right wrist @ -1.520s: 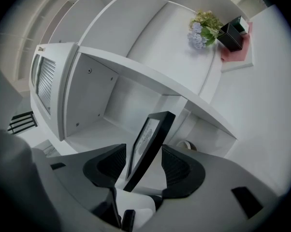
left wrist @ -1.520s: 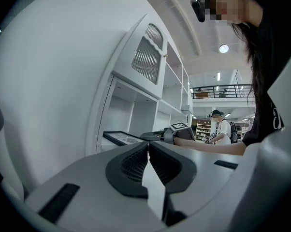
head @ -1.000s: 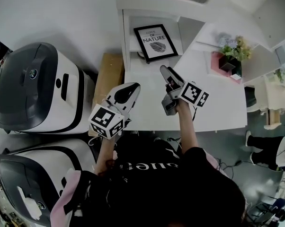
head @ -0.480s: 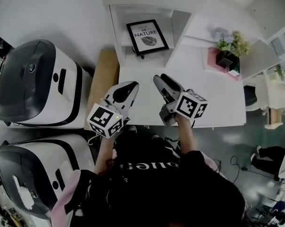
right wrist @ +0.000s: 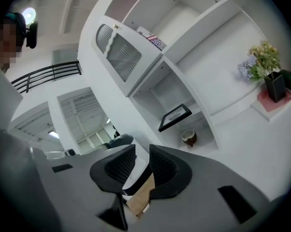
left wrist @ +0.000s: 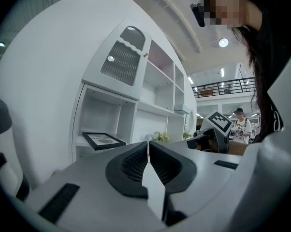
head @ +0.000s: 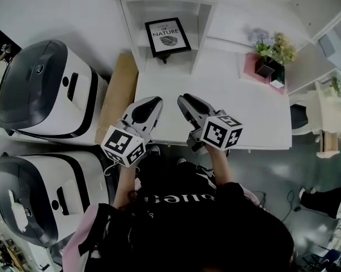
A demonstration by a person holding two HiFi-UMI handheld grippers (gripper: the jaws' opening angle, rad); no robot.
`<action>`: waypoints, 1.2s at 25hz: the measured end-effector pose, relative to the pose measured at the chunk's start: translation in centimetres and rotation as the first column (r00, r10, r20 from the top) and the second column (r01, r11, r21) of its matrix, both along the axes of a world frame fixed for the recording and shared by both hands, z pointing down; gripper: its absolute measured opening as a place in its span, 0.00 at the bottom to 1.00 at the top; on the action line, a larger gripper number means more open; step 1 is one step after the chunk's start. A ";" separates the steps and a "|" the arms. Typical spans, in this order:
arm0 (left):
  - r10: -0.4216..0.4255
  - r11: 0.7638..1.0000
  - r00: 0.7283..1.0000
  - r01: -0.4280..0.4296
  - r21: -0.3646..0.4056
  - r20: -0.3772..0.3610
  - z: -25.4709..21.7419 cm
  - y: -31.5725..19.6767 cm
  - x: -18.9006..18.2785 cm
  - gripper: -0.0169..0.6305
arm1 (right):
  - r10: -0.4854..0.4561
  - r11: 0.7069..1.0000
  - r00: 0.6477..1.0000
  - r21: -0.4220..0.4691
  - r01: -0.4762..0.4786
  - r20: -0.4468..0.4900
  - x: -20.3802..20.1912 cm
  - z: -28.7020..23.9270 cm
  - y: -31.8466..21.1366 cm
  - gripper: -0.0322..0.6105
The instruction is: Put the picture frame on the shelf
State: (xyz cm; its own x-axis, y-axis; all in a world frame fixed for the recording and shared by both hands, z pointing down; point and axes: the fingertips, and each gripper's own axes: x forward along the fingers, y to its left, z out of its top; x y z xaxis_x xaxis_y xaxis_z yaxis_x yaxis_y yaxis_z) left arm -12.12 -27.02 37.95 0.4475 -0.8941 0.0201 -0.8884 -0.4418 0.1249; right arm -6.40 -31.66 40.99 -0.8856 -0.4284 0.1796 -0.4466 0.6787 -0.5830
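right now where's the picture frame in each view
Head view: picture frame at top centre, inside the white shelf unit.
Left gripper view: picture frame left of centre, in the low open compartment.
Right gripper view: picture frame just right of centre.
Shared landmark: potted flowers, right of it in every view.

Black shirt [head: 216, 231], pink sleeve [head: 79, 241]; left claw [head: 155, 101], right claw [head: 183, 100] white, black ribbed pads [left wrist: 132, 162].
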 end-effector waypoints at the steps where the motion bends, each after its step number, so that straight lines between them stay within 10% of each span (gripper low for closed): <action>1: -0.010 1.000 1.000 0.010 0.002 0.000 0.0 0.4 0.5 0.06 | -0.014 1.000 1.000 0.004 0.014 -0.005 0.4 0.0 0.5 0.22; 15: -0.097 0.993 0.995 0.097 -0.069 -0.003 2.4 6.1 6.5 0.06 | -0.134 0.991 0.991 -0.002 0.134 -0.025 4.6 1.0 6.3 0.17; 30: -0.124 0.991 0.992 0.125 -0.040 0.008 1.2 15.4 4.2 0.06 | -0.197 0.980 0.980 0.026 0.197 0.003 0.8 -0.4 14.5 0.16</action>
